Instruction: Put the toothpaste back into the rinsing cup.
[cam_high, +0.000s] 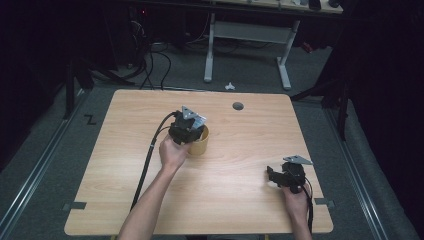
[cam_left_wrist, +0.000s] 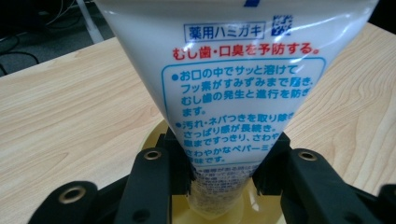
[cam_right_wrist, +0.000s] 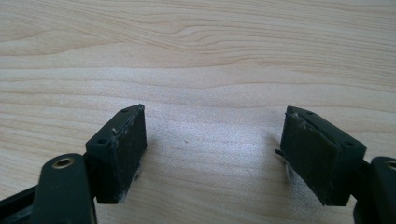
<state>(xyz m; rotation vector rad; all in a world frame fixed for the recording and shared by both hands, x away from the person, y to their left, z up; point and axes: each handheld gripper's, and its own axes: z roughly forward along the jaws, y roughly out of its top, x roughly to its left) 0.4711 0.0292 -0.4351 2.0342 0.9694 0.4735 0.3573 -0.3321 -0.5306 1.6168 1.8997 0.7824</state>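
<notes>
A light wooden tabletop (cam_high: 235, 200) with a small round hole (cam_high: 238, 106) near its far edge is seen from the high view, set on a grey floor (cam_high: 45, 165) in a dim room; dark cables (cam_high: 150, 65) are trailed across the floor at the far left, and the white legs of a second desk (cam_high: 250, 35) are seen beyond the far edge. At the left, a bare forearm is stretched up from the near edge toward the middle of the tabletop, and the left tongs (cam_high: 187, 131) are held by that hand directly over a yellow cup (cam_high: 200, 145), tipped downward into its mouth, with a black cable (cam_high: 147, 165) trailed back along the arm. In the left gripper view, a white tube (cam_left_wrist: 233, 84) printed with blue and red lettering is pinched near its narrow lower end between the two black jaws, and that end is lowered inside the yellow cup (cam_left_wrist: 154, 137), whose rim is seen just behind the jaws; the wide part of the tube is raised above the rim. At the right, near the front corner of the tabletop, the right tongs (cam_high: 272, 175) are held low by the other hand and pointed leftward, well apart from the cup. In the right gripper view, the right tongs (cam_right_wrist: 212, 149) are spread wide, with bare wood between the pads.
</notes>
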